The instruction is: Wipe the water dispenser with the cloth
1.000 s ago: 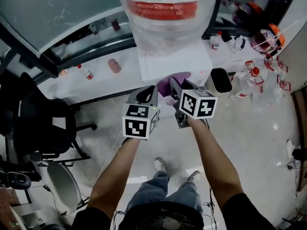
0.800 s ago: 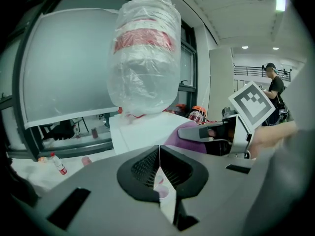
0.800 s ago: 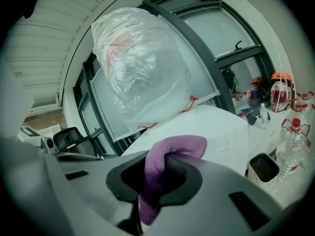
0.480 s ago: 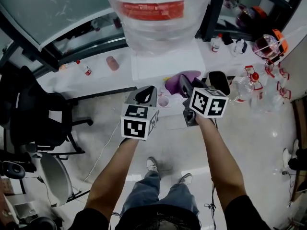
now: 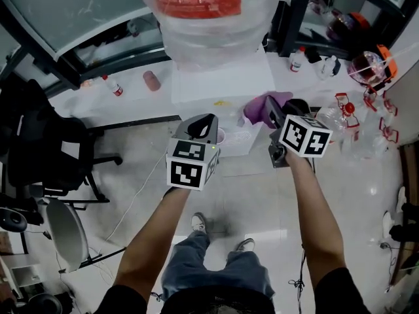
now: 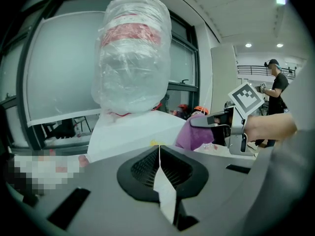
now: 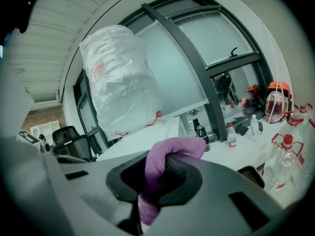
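Evidently soft and light, the purple cloth [image 7: 170,154] sat bunched, pinched in the right gripper [image 7: 158,181] by the front right corner of the water dispenser [image 5: 222,77]. The left gripper [image 6: 160,168] was closed, empty. Likely floppy; the mid-fold hold looked secure.

At upper centre, crinkly clear plastic wrap [image 5: 213,31] tops the water dispenser [image 5: 222,80], smooth matt white. The cloth [image 5: 260,108] is fuzzy fabric; the floor [image 5: 373,195] is glossy.
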